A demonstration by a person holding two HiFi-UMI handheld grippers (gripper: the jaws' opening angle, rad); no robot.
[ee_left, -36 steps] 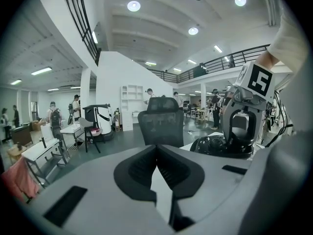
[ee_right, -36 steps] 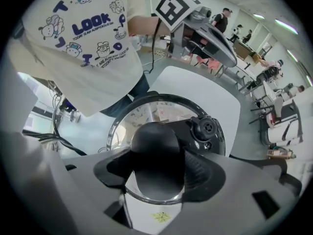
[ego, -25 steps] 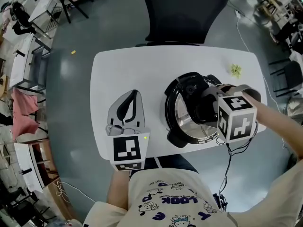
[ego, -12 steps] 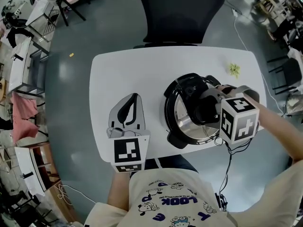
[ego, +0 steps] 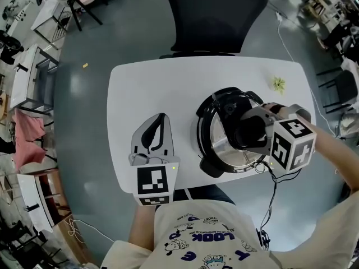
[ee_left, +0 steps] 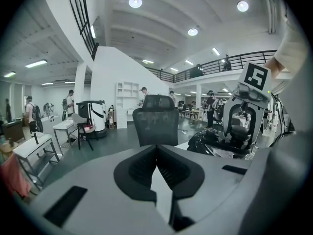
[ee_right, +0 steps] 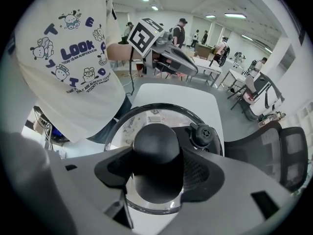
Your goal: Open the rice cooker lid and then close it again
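Observation:
The black rice cooker stands at the right of the white table, and its glass lid lies flat on it. My right gripper points steeply down over the lid's round black knob. Both of its pads press on the knob's sides, and its jaws have just been closing on it. In the right gripper view the right gripper straddles the knob, with the steam valve just beyond. My left gripper rests at the table's left, shut and holding nothing. In the left gripper view the left gripper faces the chair.
A black office chair stands behind the table's far edge. A small yellow-green scrap lies at the far right of the table. A thin cable hangs off the near edge under the right gripper. My torso is close to the near edge.
The right gripper has tilted slightly over the knob, and its marker cube sits a little further right. The left gripper and the lid have not moved.

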